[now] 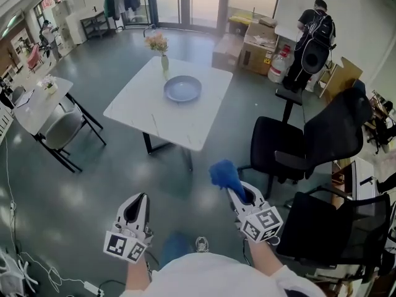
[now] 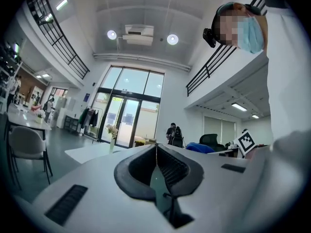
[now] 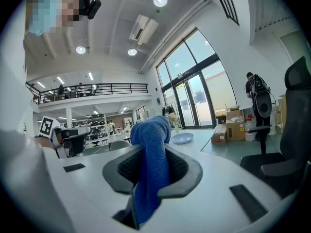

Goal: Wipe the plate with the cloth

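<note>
A grey-blue plate (image 1: pixel 182 88) lies on a white table (image 1: pixel 142 107) across the room, beside a vase of flowers (image 1: pixel 162 47). In the right gripper view the plate (image 3: pixel 182 138) shows small, straight beyond the jaws. My right gripper (image 1: pixel 238 192) is shut on a blue cloth (image 1: pixel 224 173), held above the floor well short of the table. The cloth (image 3: pixel 151 154) is pinched between the pads and bunches up over the tips. My left gripper (image 1: pixel 137 204) is held level at the left with its jaws shut and nothing in them (image 2: pixel 156 147).
Two black office chairs (image 1: pixel 309 142) (image 1: pixel 337 231) stand close on the right. A second table with a grey chair (image 1: pixel 46 107) is at the left. A person (image 1: pixel 312 30) stands by cardboard boxes (image 1: pixel 260 45) at the back. Cables (image 1: pixel 37 268) lie on the floor.
</note>
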The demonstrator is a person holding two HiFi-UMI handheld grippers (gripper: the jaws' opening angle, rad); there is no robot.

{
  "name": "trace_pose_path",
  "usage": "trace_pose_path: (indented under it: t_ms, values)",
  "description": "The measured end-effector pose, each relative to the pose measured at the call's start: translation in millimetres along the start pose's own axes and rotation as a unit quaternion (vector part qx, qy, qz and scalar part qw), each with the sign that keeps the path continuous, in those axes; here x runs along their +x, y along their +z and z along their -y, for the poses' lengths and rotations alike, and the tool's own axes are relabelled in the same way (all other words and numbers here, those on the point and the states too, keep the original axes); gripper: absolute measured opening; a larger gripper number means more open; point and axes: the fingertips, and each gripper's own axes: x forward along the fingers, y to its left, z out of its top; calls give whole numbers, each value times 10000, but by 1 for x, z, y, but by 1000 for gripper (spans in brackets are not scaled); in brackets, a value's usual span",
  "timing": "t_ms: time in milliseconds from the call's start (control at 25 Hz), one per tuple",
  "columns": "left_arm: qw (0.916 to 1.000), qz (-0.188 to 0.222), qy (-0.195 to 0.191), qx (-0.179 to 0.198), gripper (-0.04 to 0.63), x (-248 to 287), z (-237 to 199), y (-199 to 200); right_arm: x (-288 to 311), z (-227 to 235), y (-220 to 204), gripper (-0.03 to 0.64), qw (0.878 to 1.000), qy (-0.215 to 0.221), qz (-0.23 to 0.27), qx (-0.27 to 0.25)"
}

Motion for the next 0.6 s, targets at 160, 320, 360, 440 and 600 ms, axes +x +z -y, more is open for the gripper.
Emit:
trace_pose_path:
  t_ms: [160, 320, 360, 440, 600]
  values:
    - [9993, -11, 272, -251, 34, 0, -20, -5, 12, 4, -4, 92, 10000, 72, -31, 8]
    - [9993, -63, 351, -95, 34, 19, -44, -4, 36, 14, 2, 92, 10000, -44, 12, 22]
    - [9994, -78, 339, -72, 34, 25, -49, -4, 43, 16, 3, 92, 10000, -74, 5, 26]
    - [9995, -96, 301, -75, 34, 36, -61, -5, 58, 18, 3, 92, 9999, -105, -18, 32]
    - [9996, -229, 144, -39, 34, 59, -91, -6, 93, 20, 10, 92, 9998, -209, 34, 68]
